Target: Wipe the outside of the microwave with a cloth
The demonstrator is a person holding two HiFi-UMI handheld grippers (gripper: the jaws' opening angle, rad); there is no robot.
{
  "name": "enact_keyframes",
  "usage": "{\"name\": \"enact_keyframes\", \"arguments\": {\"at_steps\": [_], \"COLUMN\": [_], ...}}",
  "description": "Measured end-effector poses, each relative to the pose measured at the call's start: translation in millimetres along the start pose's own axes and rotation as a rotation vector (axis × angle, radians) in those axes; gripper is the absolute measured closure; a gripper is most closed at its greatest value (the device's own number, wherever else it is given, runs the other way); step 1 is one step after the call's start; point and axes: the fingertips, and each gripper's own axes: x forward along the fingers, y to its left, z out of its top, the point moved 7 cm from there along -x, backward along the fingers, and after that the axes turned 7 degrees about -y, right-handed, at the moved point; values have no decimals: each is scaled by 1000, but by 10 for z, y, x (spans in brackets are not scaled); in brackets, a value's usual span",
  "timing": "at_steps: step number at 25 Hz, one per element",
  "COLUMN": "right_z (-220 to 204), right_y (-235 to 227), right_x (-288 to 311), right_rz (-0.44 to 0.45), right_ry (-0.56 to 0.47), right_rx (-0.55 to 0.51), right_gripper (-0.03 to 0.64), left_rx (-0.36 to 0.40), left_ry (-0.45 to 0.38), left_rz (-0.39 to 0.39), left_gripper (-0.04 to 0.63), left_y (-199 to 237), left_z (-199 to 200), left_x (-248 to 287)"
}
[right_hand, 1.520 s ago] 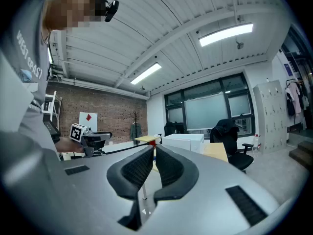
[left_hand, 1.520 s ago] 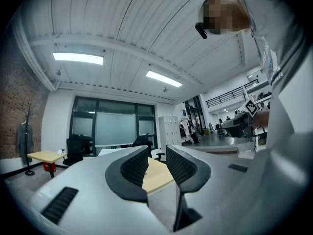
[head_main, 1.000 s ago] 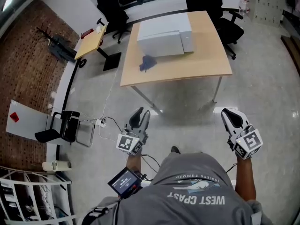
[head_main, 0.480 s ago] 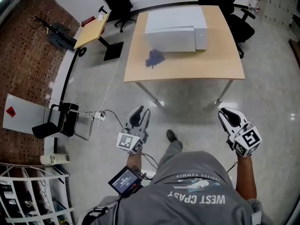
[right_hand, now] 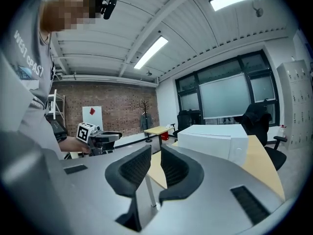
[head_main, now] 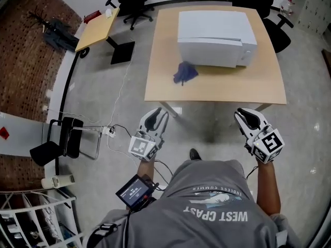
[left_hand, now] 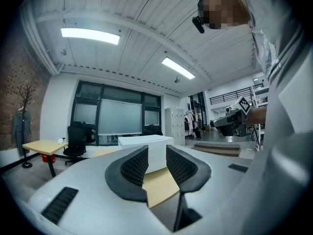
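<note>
As the person is closing in on the wooden table (head_main: 217,89), nothing is yet being wiped. At the left edge of the head view a black folding chair (head_main: 61,141) is standing on the grey floor, and a small side table (head_main: 96,31) is sitting in the upper left. Just left of centre, the left gripper (head_main: 156,115) is pointing toward the table with its jaws standing partly apart. Its own view is showing only open air between the pads (left_hand: 134,165), with the table beyond them. Above it and slightly right, the blue cloth (head_main: 184,73) is lying crumpled on the tabletop, just in front of the lower left corner of the white microwave (head_main: 214,37), which is occupying the upper centre of the frame. At lower right, the right gripper (head_main: 247,117) is also aiming forward. Its jaws have just been opening from nearly closed and are now showing a narrow gap, holding nothing.

Compared with a second ago, the table is filling more of the head view, and its near edge is now sitting just above both grippers, so the person appears to be arriving at the work spot. That is suggesting the approach is nearly over and picking up the cloth is coming next, possibly with the right claw that is widening. The microwave's outside is looking untouched, so all of the wiping is still lying ahead.
</note>
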Motion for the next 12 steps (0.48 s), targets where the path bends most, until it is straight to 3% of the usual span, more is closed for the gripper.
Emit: {"name": "enact_keyframes", "arguments": {"at_steps": [3, 8, 12], "right_z": [-57, -252, -758], "right_y": [-41, -337, -815], "right_x": [573, 1475, 2354], "right_rz": [27, 77, 95], "right_ry": [46, 166, 263], "right_rx": [-7, -59, 51], "right_gripper": [547, 509, 474], "left_rx": [3, -35, -34], "left_ry": [7, 35, 65], "left_rz": [-20, 9, 35], "left_gripper": [466, 466, 466], "left_y": [409, 849, 1112], "left_z": [-53, -160, -294], "left_x": [182, 374, 593]}}
